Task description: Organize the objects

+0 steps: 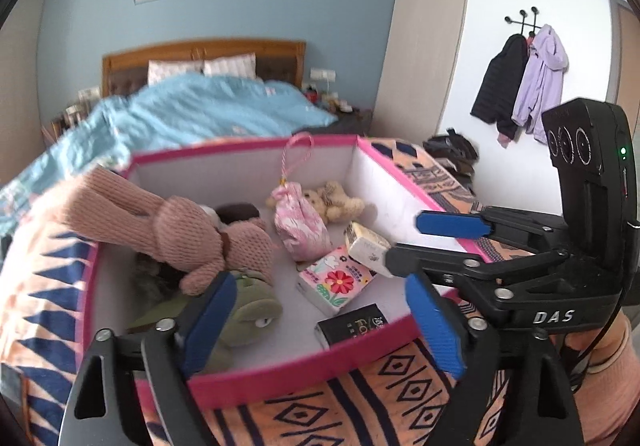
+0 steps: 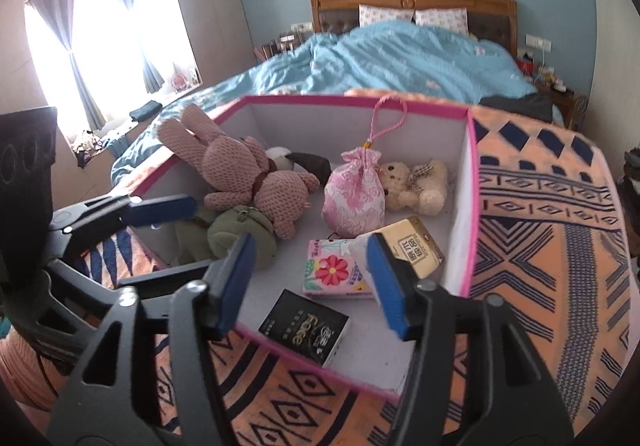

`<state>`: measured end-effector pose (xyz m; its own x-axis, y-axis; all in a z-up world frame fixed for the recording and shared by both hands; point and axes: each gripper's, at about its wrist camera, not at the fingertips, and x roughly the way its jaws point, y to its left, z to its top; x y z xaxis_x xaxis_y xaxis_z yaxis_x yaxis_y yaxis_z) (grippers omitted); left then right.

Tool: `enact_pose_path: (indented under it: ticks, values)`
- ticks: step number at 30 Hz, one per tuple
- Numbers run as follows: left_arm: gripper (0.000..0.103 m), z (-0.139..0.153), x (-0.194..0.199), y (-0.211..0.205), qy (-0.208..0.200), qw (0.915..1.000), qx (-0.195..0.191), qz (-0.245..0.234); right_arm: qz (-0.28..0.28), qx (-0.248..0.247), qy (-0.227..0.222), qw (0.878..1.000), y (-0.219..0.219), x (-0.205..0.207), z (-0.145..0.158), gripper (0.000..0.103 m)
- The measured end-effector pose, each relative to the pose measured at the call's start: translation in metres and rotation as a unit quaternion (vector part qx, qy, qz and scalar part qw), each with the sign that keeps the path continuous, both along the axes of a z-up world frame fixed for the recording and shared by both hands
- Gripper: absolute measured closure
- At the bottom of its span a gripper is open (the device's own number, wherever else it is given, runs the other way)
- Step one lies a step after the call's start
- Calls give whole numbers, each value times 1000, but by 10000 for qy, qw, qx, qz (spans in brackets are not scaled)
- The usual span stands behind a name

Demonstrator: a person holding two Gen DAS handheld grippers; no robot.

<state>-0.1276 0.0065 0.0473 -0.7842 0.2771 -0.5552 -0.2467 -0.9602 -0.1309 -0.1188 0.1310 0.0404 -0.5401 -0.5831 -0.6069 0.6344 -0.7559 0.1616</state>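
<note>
A pink-rimmed storage box [image 1: 296, 360] [image 2: 352, 98] holds a pink knitted bunny [image 1: 180, 234] [image 2: 240, 173], a green plush [image 1: 248, 310] [image 2: 236, 238], a pink drawstring pouch [image 1: 300, 226] [image 2: 354, 197], a small beige teddy [image 1: 336, 201] [image 2: 416, 181], a floral tissue pack [image 1: 336, 282] [image 2: 332, 270], a yellow tissue pack [image 1: 366, 242] [image 2: 416, 246] and a black box [image 1: 352, 324] [image 2: 308, 328]. My left gripper [image 1: 324, 322] is open and empty at the box's near rim. My right gripper [image 2: 312, 282] is open and empty above the black box; it also shows in the left wrist view [image 1: 434, 248].
The box sits on an orange and navy patterned blanket [image 2: 540, 205] [image 1: 400, 386] on a bed with a blue duvet [image 2: 392, 53] [image 1: 200, 113]. Coats [image 1: 520, 85] hang on the right wall. Curtained window [image 2: 100, 45] at left.
</note>
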Motion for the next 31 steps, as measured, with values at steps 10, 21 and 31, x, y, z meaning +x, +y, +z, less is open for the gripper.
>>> enact_pose_path:
  ticks: [10,21,31]
  values:
    - [0,-3,67,-10,421,9963,-329,677,-282,-173,832,9960,19,80,3,0]
    - [0,-38,98,-11,-35,9924,-475,1135,-347,112,501,9981,12,121,-43,0]
    - [0,-45,110,-5,-27,9885,-669,1358,-365,98,423,9984,7,132,-53,0]
